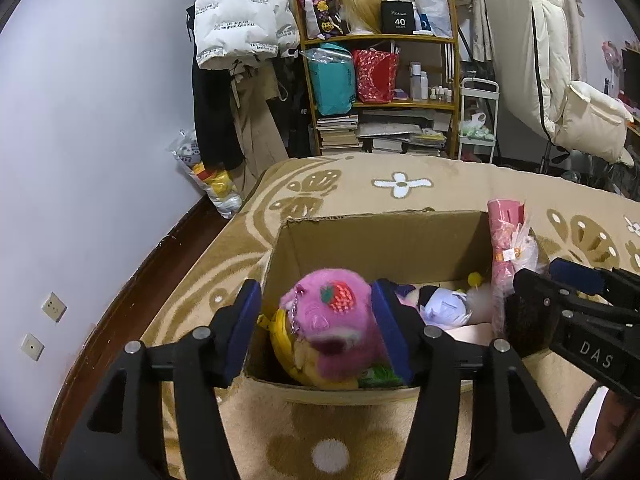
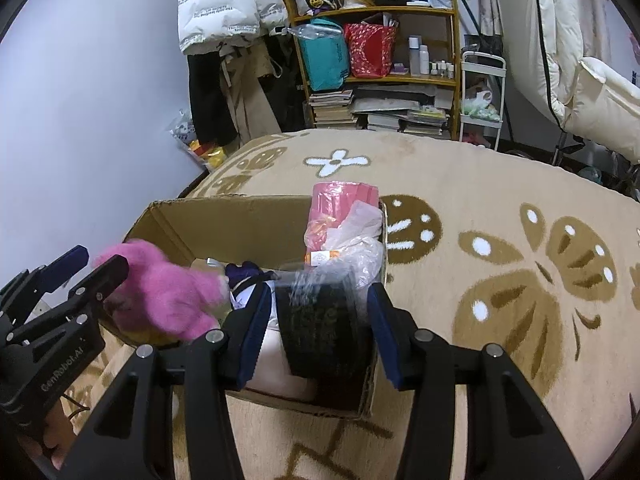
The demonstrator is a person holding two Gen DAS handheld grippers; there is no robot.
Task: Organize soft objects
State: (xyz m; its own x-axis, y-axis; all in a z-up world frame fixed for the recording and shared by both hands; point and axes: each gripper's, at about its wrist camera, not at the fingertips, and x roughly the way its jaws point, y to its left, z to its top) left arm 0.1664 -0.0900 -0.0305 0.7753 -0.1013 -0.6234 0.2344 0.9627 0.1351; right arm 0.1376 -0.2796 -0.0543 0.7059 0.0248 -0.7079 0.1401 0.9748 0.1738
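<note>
A cardboard box stands open on the carpet; it also shows in the right wrist view. My left gripper is open over the box's near left corner, with a pink plush bear between its fingers, lying on a yellow toy. The bear also shows in the right wrist view. My right gripper is open around a dark object in clear plastic at the box's right end. A purple and white doll and a pink roll are in the box.
A beige carpet with brown flower patterns lies under the box. A wooden shelf with bags, books and bottles stands behind, by hanging coats. A white cart and cream chair are at the right. A bag leans on the left wall.
</note>
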